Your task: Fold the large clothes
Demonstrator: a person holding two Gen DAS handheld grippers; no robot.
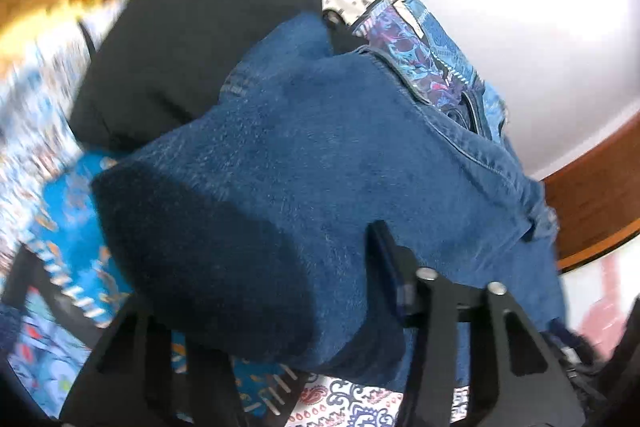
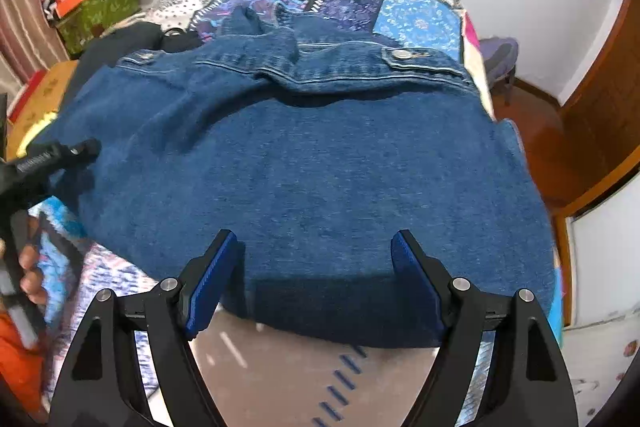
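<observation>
A blue denim jacket lies spread on a bed with a patchwork quilt, collar and button flap at the far side. My right gripper is open, its blue pads either side of the jacket's near edge. In the left wrist view the denim fills the frame, bunched over my left gripper. Only its right finger shows against the cloth; the left finger is hidden under the fold. The left gripper also appears at the jacket's left edge in the right wrist view.
A black garment lies beyond the denim on the quilt. A green box with clutter stands at the far left. Wooden floor and a purple chair are on the right. White wall behind.
</observation>
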